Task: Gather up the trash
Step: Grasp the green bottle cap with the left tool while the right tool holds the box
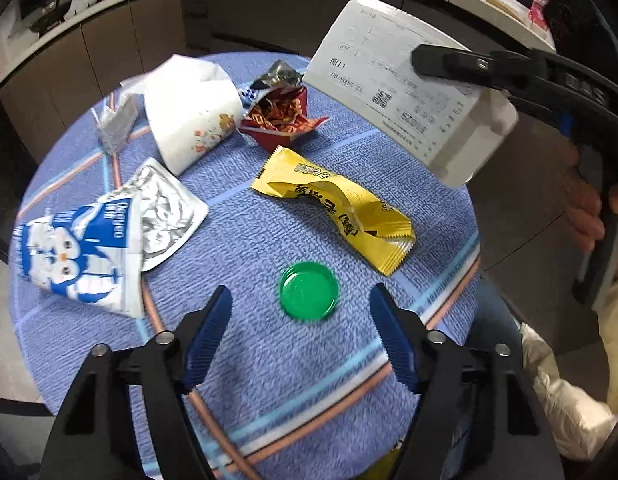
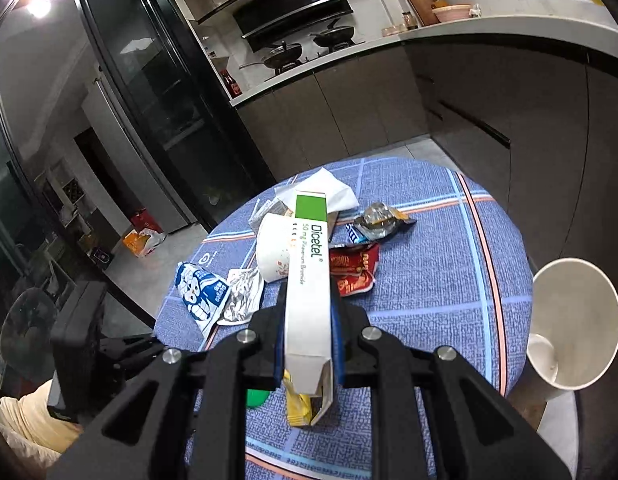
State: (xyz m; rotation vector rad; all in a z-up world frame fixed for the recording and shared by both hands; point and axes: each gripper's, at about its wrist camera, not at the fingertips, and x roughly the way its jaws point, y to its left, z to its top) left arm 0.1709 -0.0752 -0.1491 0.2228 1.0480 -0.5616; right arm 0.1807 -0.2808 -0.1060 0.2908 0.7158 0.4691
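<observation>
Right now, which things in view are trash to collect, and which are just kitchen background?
Trash to collect:
medicine box, held in the right tool
green lid
yellow wrapper
red wrapper
penguin packet
paper cup

Background:
pans
cutting board
red bottle

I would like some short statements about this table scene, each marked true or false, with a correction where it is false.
1. The right gripper holds a white medicine box. True.
2. The left gripper is shut on the green lid. False: its jaws stand open, the lid lying on the cloth between them.
3. The yellow wrapper lies on the blue tablecloth. True.
4. The paper cup stands upright. False: it lies on its side.
5. The red wrapper lies beside the paper cup. True.
</observation>
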